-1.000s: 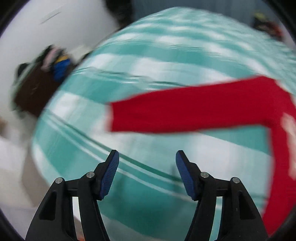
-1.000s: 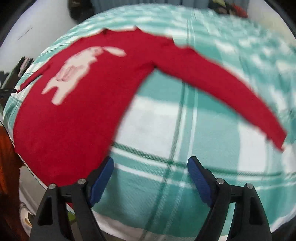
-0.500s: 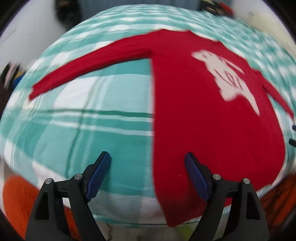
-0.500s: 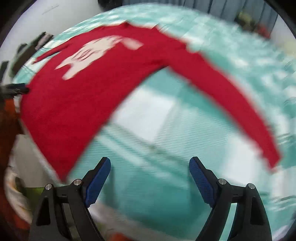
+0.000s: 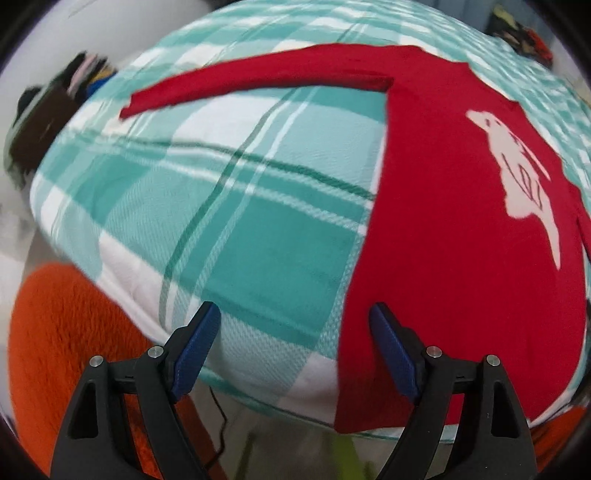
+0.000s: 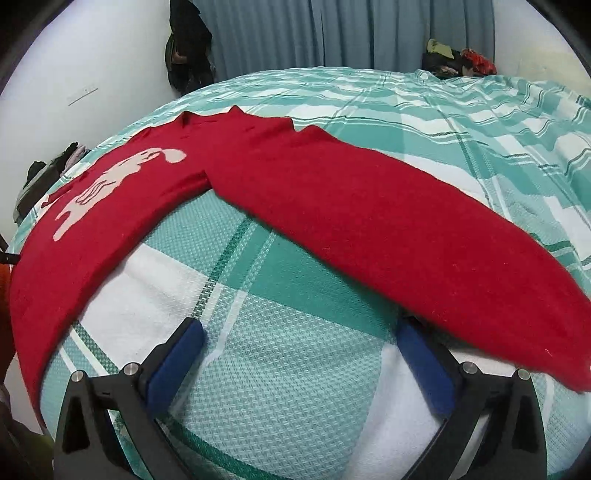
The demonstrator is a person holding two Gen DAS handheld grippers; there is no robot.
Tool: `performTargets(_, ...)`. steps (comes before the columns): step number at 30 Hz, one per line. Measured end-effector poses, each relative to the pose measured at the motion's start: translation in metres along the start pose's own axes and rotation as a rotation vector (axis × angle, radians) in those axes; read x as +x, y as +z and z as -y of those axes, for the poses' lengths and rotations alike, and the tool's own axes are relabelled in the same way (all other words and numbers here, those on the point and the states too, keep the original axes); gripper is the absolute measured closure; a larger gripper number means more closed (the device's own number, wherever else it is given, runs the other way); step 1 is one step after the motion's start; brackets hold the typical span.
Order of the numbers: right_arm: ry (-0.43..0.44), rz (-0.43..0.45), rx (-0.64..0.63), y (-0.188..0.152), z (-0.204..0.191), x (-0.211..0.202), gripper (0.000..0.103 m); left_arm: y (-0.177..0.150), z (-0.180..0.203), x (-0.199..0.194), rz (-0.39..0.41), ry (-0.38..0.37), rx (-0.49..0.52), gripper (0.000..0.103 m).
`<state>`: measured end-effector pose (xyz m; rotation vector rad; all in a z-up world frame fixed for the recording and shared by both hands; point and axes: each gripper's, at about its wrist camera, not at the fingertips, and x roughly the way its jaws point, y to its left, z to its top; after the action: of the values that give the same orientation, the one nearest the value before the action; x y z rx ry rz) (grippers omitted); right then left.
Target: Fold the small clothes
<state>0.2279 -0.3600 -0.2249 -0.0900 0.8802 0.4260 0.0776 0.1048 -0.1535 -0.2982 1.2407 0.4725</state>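
Red sweater (image 5: pixel 461 221) lies spread flat, front up, on the teal plaid bedspread (image 5: pixel 258 229), both sleeves stretched out to the sides. The pale animal print (image 5: pixel 517 177) faces up. I judge this layout deliberate: fully opened, so each sleeve and side edge can be reached for a first fold.

Left gripper (image 5: pixel 295 350): jaws wide, nothing between the pads. It points steeply down at the bed's near edge. The sweater's side seam and hem corner sit just ahead, next to the right-hand finger. The left sleeve (image 5: pixel 258 81) lies far ahead, well apart from it. My read is that I have it staged for the hem corner.

Right gripper (image 6: pixel 299 358): jaws opening, only bare bedspread between them. The right sleeve (image 6: pixel 388 229) runs diagonally just ahead; its cuff end overlaps the tip of the right-hand finger in this view. I cannot tell whether they touch. Nothing is gripped.

Beyond: curtain (image 6: pixel 332 33) and clothes pile (image 6: pixel 458 61) past the far edge of the bed. An orange plush surface (image 5: pixel 62 350) sits below the left gripper.
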Motion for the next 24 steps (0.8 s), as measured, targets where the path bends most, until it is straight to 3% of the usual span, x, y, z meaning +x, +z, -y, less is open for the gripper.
performTargets(9, 0.005, 0.003, 0.000, -0.002, -0.005, -0.001, 0.000, 0.003, 0.021, -0.008, -0.018, 0.118, 0.008, 0.018)
performTargets(14, 0.005, 0.001, 0.000, 0.000, -0.004, 0.001, 0.000, -0.003, 0.033, -0.012, -0.030, 0.148, 0.040, 0.018)
performTargets(24, 0.005, 0.001, 0.000, -0.001, -0.004, 0.000, 0.000, -0.002, 0.005, -0.031, 0.087, 0.112, -0.037, 0.018)
